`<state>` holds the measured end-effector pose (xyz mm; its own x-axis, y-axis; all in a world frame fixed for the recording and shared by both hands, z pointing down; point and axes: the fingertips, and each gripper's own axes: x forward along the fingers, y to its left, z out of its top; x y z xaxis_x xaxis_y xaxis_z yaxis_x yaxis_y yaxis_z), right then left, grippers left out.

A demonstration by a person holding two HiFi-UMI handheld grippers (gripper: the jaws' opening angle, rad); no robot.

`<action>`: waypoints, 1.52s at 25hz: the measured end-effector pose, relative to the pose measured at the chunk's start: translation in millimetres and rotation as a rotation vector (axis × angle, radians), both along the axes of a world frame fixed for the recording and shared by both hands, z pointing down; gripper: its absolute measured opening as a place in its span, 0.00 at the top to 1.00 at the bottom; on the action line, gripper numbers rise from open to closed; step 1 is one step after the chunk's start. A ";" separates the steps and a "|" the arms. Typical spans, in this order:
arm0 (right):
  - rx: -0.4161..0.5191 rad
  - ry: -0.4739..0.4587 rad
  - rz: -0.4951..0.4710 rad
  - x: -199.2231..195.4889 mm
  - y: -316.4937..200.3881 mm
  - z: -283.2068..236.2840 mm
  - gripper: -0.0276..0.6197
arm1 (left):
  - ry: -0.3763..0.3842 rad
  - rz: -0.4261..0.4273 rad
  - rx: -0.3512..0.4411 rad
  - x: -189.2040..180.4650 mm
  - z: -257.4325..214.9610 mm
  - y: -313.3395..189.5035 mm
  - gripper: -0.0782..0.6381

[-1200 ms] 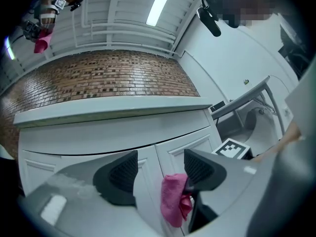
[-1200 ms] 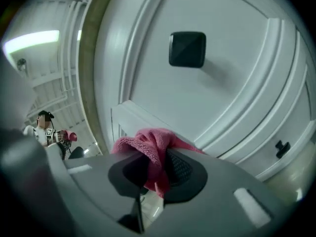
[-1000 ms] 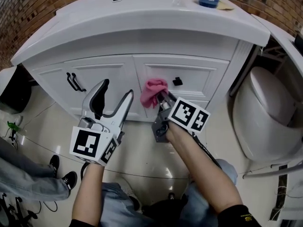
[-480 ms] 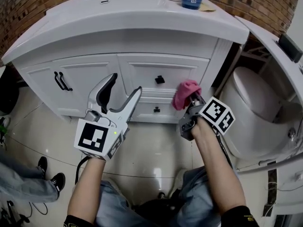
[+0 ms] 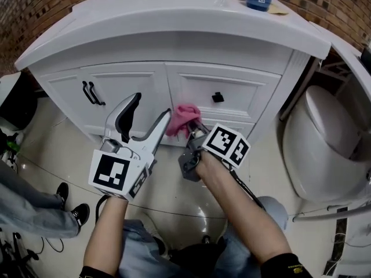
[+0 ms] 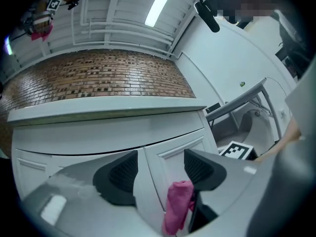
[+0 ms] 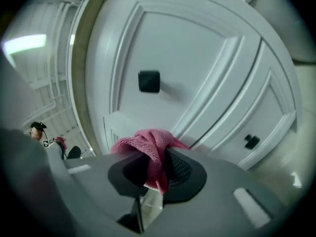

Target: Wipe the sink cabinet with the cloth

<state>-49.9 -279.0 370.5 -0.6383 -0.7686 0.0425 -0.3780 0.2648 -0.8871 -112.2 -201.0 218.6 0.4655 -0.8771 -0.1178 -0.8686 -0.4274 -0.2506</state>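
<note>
1. Two jaws of the right gripper (image 7: 155, 168) clamp a crumpled pink cloth (image 7: 146, 145).
2. Cloth lies against the white sink cabinet (image 5: 127, 88) front, below the square black knob (image 5: 217, 98).
3. Left gripper (image 5: 148, 109) jaws stand wide apart, empty, just beside the cloth.
</note>
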 end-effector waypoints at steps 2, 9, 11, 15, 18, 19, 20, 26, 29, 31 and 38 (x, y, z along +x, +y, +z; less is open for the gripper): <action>0.023 -0.046 -0.034 -28.2 -3.0 -3.7 0.88 | -0.015 -0.022 -0.011 -12.8 2.2 1.8 0.48; 0.078 0.009 -0.039 -25.3 -26.5 -2.1 0.88 | -0.022 -0.058 -0.013 -27.7 2.4 1.5 0.48; 0.083 0.065 0.000 -0.3 -29.5 0.5 0.88 | -0.008 -0.043 -0.005 -20.0 1.2 -4.1 0.48; 0.044 0.112 0.122 69.5 -29.0 0.1 0.87 | -0.002 0.014 0.003 5.2 3.7 -14.2 0.48; -0.020 0.124 0.254 138.8 -24.2 -2.1 0.87 | 0.008 0.057 0.005 26.0 4.7 -20.7 0.48; -0.040 0.117 0.284 159.0 -21.5 -2.3 0.87 | 0.013 0.070 0.003 32.5 5.2 -22.6 0.48; -0.057 0.110 0.307 176.0 -17.6 -2.0 0.87 | 0.014 0.083 0.002 39.2 6.1 -24.1 0.48; -0.058 0.195 0.524 267.6 -8.8 -0.8 0.87 | 0.032 0.136 0.023 66.0 -0.1 -25.8 0.48; -0.056 0.195 0.458 240.4 -8.4 10.9 0.87 | 0.014 0.130 0.027 64.3 2.4 -25.5 0.48; -0.081 0.151 0.340 187.9 -8.3 24.8 0.87 | 0.007 0.110 0.016 55.9 6.3 -25.9 0.48; -0.072 -0.038 -0.015 -9.4 -8.1 28.8 0.88 | 0.021 0.004 -0.013 7.7 8.4 -21.1 0.48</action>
<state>-59.3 -287.1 399.3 -0.6516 -0.7551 0.0731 -0.3404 0.2048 -0.9177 -104.5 -222.0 227.0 0.4666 -0.8768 -0.1166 -0.8720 -0.4339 -0.2265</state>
